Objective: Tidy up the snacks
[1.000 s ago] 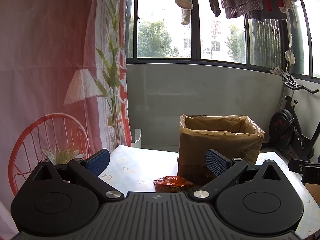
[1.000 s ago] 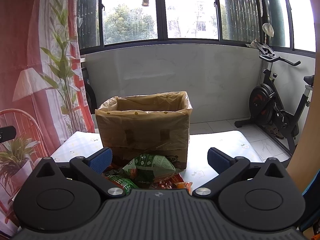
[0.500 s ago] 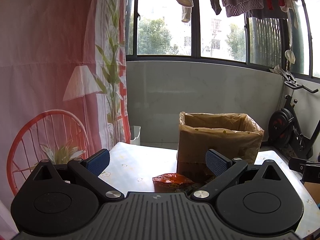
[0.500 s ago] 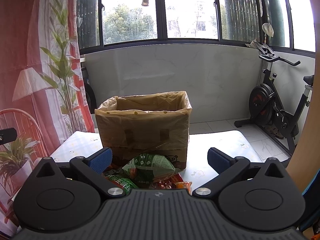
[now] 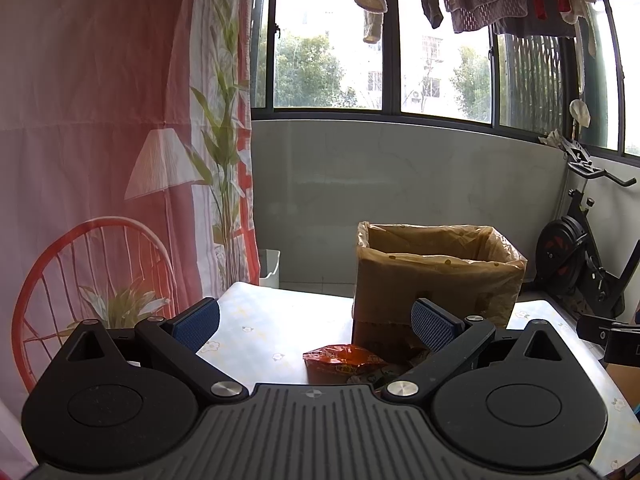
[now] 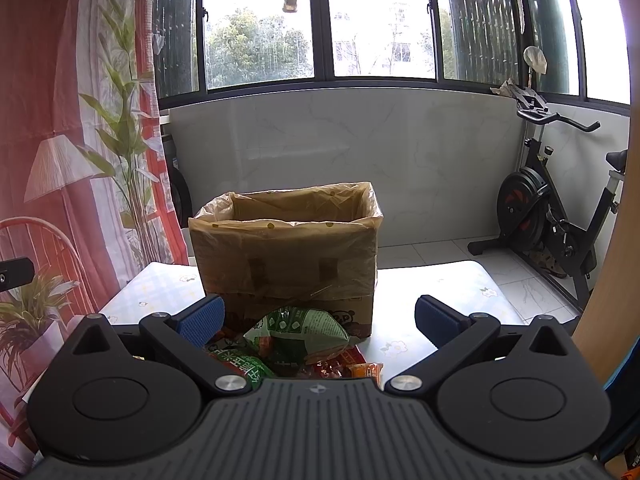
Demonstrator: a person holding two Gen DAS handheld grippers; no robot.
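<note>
Snacks (image 6: 296, 332) lie in a small pile on the desk (image 6: 440, 284), just in front of the right claw (image 6: 316, 320). That claw is spread wide and holds nothing. The left claw (image 5: 316, 326) is spread wide too, with a red bag (image 5: 344, 360) near it. Behind the pile stands a box (image 6: 288, 252) with a plastic liner. The bags look light, soft and crinkly, maybe slippery. I would pinch the green bag by its flat edge, gently.
</note>
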